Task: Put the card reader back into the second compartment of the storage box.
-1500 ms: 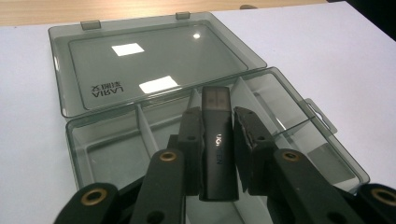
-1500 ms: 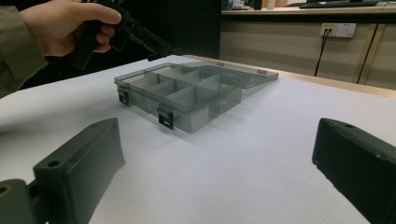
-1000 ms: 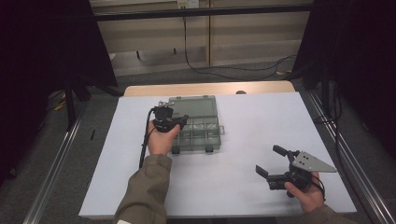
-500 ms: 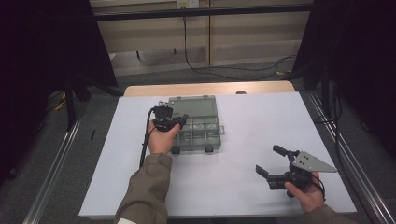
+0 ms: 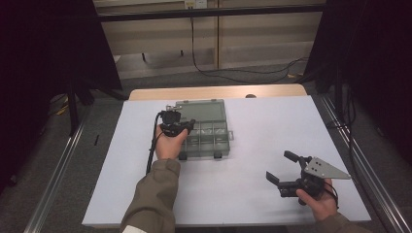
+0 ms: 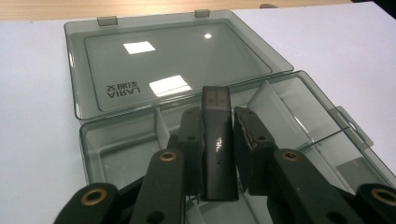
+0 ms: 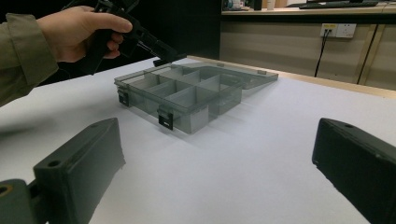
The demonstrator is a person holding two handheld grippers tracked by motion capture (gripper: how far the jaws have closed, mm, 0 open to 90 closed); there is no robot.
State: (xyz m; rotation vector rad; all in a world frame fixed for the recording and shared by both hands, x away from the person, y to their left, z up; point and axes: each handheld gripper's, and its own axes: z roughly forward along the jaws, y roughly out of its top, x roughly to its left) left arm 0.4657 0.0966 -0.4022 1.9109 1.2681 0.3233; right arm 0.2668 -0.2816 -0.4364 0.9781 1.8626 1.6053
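Two grippers are at work over a white table top (image 5: 252, 126), one in each of the person's hands. Nearest the person, at the right front of the table in the high view, the right hand (image 5: 318, 203) holds the right gripper (image 5: 281, 168) low over the bare surface, its grey three-cornered plate (image 5: 324, 168) on top and its two black jaws spread wide apart with nothing between them — the right gripper view looks out through that gap at empty white table. Farther in, the left hand (image 5: 167, 143), coming out of an olive-green sleeve (image 5: 153, 199), holds the left gripper (image 5: 188, 125) above the near-left part of a smoky-grey translucent plastic compartment box (image 5: 206, 136). In the left gripper view this gripper (image 6: 218, 122) has its jaws closed onto a slim black USB stick (image 6: 217, 144), which stands nearly upright between the pads with its plug end pointing up and away; it hangs over the box's open tray, just above the dividers, though which compartment lies beneath it I cannot tell. Beyond that, the box's clear lid (image 6: 173, 63) lies folded back flat on the table, two hinge tabs along its far edge, printed lettering reading upside down. Farthest off, a strip of bare wooden table edge (image 5: 214, 92) shows past the white sheet.
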